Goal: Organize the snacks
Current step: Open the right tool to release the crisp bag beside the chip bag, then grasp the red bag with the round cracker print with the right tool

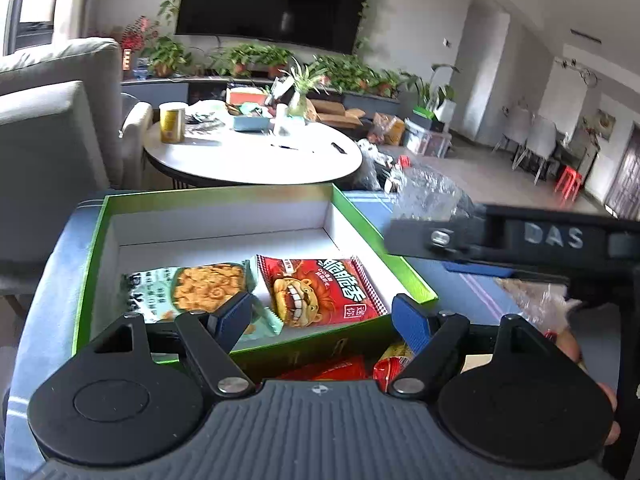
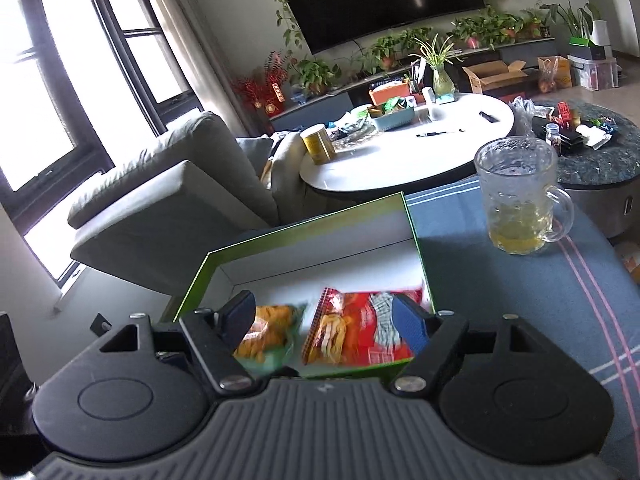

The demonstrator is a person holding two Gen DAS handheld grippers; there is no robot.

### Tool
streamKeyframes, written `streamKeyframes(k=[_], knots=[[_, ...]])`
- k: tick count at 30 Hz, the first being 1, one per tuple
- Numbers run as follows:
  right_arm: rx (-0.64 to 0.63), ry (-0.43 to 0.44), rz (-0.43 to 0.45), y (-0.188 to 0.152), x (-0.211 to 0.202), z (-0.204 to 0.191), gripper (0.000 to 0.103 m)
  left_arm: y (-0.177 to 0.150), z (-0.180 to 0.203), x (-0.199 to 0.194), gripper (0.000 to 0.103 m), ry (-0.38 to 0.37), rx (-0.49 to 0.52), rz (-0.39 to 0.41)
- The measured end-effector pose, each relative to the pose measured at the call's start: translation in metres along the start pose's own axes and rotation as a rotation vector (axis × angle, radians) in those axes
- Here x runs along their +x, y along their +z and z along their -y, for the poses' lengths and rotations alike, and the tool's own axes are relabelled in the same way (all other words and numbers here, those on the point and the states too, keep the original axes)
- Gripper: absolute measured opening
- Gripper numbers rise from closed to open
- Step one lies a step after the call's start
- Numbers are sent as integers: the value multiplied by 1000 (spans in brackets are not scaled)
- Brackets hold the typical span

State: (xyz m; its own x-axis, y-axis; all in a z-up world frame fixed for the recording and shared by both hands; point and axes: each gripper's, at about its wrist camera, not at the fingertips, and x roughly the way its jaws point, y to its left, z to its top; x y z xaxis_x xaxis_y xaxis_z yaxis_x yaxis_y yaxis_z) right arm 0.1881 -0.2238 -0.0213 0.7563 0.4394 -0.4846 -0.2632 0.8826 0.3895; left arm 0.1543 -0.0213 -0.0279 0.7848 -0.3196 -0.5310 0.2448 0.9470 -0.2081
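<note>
A green box with a white inside lies on the blue cloth. In it lie a teal packet of orange crisps and a red cartoon-face packet, side by side. My left gripper hovers over the box's near wall, open, with nothing between its pads. More red packets lie in front of the box, under it. In the right wrist view the same box holds the teal packet and the red packet, both blurred. My right gripper is open and holds nothing.
A glass mug with yellow liquid stands on the blue striped cloth, right of the box. The right tool's black frame crosses the left wrist view, with crinkled plastic below it. Beyond are a white oval table and a grey sofa.
</note>
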Motion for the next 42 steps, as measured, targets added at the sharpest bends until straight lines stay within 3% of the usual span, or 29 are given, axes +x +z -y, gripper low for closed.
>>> streamKeyframes(k=[8,21,27,42], knots=[[37,16,-2,-10,-26,12,79,-13,-9,-21,78,23,-35,10],[51,114,-160,-60,-21,-10,79,-53,-24,-37,78,56,-55,-46],[88,107,-221,-74,-9,-13,79,-67,-39,-40,78,52,-81,-65],[126,54,-264,-77,10,-11,79,-78,-13,-23,78,-19,64,-103]])
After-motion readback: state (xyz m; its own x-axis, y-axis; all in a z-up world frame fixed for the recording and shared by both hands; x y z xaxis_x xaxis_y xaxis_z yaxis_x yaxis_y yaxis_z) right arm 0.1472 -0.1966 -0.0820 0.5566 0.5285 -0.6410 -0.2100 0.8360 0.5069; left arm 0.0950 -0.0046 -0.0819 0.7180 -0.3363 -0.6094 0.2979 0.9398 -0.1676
